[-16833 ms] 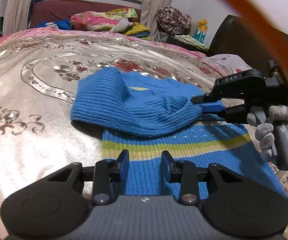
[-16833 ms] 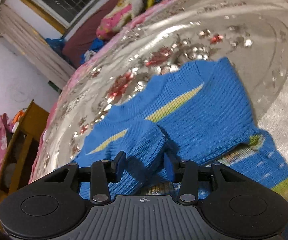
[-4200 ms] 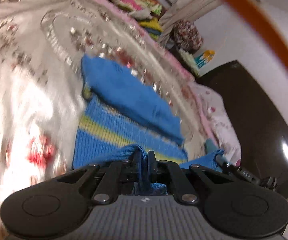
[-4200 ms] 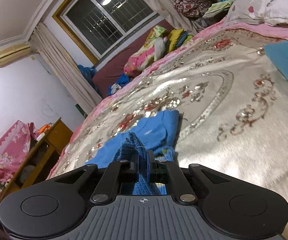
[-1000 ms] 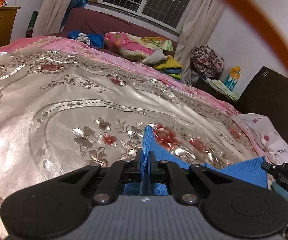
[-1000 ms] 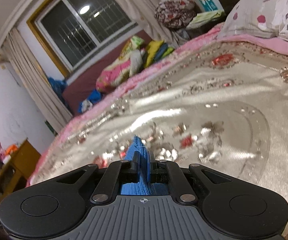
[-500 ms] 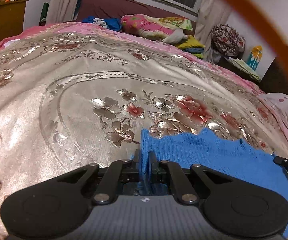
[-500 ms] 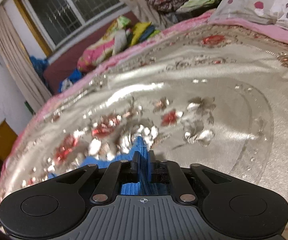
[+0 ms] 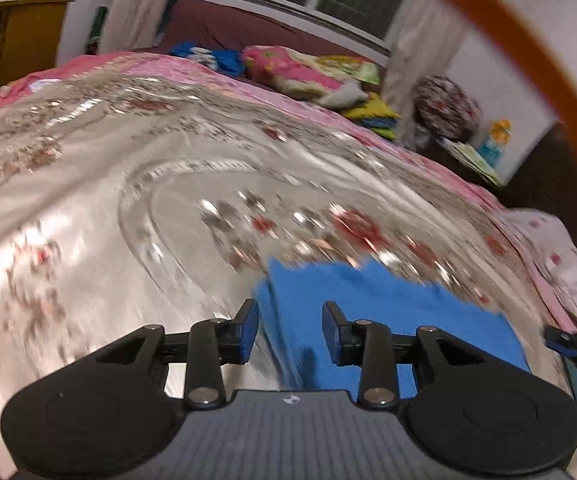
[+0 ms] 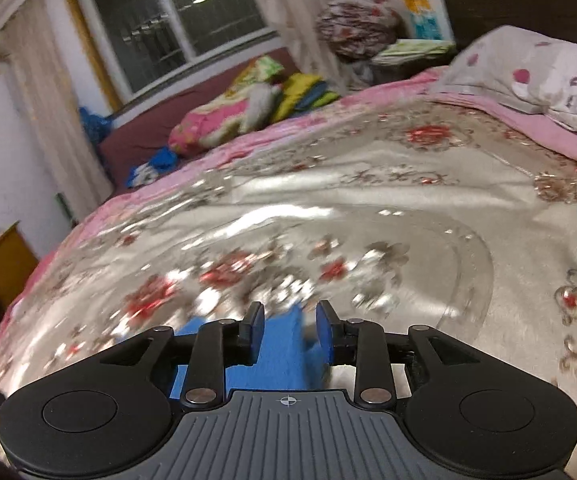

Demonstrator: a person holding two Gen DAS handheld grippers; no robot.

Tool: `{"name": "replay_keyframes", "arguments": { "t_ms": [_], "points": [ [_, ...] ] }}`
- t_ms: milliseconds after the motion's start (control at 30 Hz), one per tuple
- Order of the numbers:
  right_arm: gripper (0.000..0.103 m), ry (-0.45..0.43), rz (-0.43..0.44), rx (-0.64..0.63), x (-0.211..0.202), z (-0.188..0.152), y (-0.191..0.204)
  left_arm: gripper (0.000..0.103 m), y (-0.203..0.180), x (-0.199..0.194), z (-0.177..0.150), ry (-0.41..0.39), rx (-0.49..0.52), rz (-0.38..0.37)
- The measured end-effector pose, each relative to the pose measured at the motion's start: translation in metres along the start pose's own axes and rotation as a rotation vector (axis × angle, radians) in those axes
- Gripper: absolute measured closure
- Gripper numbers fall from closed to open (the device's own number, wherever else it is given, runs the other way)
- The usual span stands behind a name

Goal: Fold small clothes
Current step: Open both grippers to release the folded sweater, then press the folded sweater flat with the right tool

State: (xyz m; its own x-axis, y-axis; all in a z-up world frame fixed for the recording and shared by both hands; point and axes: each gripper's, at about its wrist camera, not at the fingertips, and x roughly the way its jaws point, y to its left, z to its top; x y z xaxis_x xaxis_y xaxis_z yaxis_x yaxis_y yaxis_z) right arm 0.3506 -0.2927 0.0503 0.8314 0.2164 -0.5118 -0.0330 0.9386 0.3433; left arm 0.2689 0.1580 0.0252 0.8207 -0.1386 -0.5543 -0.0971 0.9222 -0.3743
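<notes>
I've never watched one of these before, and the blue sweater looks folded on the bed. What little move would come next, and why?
Probably draw both grippers back off the sweater. The jaws of the left gripper and right gripper have just been opening, and the knit now lies loose between them, unpinched, flat on the bedspread. Backing away without snagging it would leave the fold in place.

- Setting: a bedroom in a home.
- Wide bed under a shiny cream satin bedspread with red flower embroidery and pink border [image 10: 428,208], spreading ahead of both sets of jaws.
- White pillow with pink dots [image 10: 536,72], far right of the right jaws.
- Barred window in a yellow wooden frame [image 10: 176,24] with pale curtains, beyond the bed.
- Heap of pink and yellow folded bedding [image 9: 312,72] on a maroon bench.
- Yellow wooden cabinet [image 9: 16,36], far left.
</notes>
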Motion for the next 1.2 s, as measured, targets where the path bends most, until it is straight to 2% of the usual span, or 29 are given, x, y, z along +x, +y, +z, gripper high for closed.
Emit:
{"name": "replay_keyframes", "arguments": {
  "t_ms": [67, 167, 300, 433, 567, 667, 733, 833, 900, 967, 1100, 1200],
  "points": [
    [0.073, 0.027, 0.03, -0.011, -0.011, -0.014, 0.003, 0.063, -0.008, -0.005, -0.017, 0.018, 0.027, -0.02],
    [0.073, 0.072, 0.029, -0.025, -0.015, -0.033, 0.003, 0.063, -0.018, -0.003, -0.04, 0.061, 0.071, -0.035],
    [0.074, 0.133, -0.045, -0.033, -0.005, -0.05, -0.002, 0.063, -0.015, 0.005, -0.056, 0.117, 0.078, -0.021],
    [0.074, 0.138, -0.095, -0.02, -0.006, -0.052, -0.006, 0.063, -0.01, -0.004, -0.057, 0.103, 0.055, -0.031],
    [0.074, 0.104, -0.115, -0.05, -0.026, -0.051, 0.008, 0.063, -0.007, -0.015, -0.06, 0.076, 0.076, -0.028],
    [0.074, 0.076, -0.111, -0.097, -0.039, -0.054, 0.023, 0.063, -0.002, -0.014, -0.062, 0.1, 0.045, -0.052],
    [0.074, 0.101, -0.117, -0.114, -0.037, -0.06, 0.028, 0.063, 0.001, -0.012, -0.064, 0.117, 0.037, -0.06],
    [0.073, 0.164, -0.174, -0.1, -0.023, -0.068, 0.023, 0.063, 0.005, -0.013, -0.064, 0.123, 0.024, -0.077],
    [0.073, 0.16, -0.182, -0.064, -0.024, -0.067, 0.023, 0.063, 0.008, -0.013, -0.064, 0.132, -0.005, -0.092],
    [0.073, 0.141, -0.192, -0.086, -0.029, -0.064, 0.033, 0.063, 0.01, -0.013, -0.065, 0.14, -0.021, -0.106],
    [0.072, 0.115, -0.168, -0.164, -0.037, -0.059, 0.065, 0.063, 0.012, -0.015, -0.066, 0.154, -0.035, -0.126],
    [0.072, 0.127, -0.11, -0.189, -0.034, -0.059, 0.092, 0.063, 0.012, -0.016, -0.068, 0.163, -0.047, -0.141]
  ]
}}
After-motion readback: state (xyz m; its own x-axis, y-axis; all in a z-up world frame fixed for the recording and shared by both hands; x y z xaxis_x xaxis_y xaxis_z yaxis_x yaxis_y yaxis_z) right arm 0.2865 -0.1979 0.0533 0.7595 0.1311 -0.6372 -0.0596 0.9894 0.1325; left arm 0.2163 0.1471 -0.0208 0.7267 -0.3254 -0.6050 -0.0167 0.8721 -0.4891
